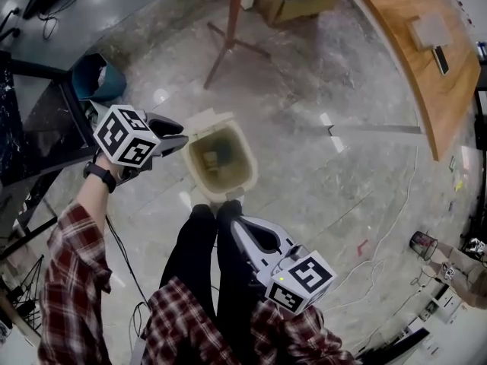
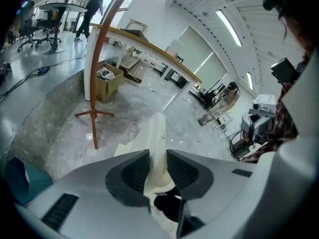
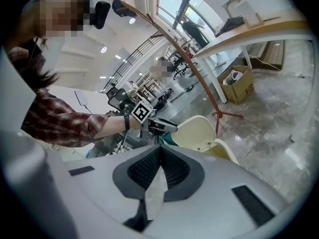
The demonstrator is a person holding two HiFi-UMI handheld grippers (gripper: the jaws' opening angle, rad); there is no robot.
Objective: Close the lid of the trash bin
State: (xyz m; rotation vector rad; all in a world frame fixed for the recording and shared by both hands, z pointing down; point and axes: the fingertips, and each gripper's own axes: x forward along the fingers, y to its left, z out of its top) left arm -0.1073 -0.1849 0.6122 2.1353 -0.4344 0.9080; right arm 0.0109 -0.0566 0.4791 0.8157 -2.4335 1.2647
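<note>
Looking down in the head view, I have the trash bin (image 1: 248, 167) standing open on the floor just ahead of my feet, its lid (image 1: 207, 119) tipped up at the far-left side. My left gripper (image 1: 181, 140) is at that lid's edge. My right gripper (image 1: 233, 220) hangs low beside my legs (image 1: 205, 257), near the bin's front rim but apart from it.

In the left gripper view, the cream lid (image 2: 157, 132) runs edge-on between my two jaws, which pinch its thin rim. That hold looks narrow to me. If I swing down too fast or twist off the hinge line, I judge the edge could slide out and the lid would drop and slam, or fall back open.

In the right gripper view, my jaws are pressed together with nothing in them, and past them I see the raised lid (image 3: 197, 130) with the left one on it. Nothing steadies the bin. It looks light, so a sideways pull could drag or tip it. My left jaws could also get trapped between lid and rim if I hold on all the way down.
</note>
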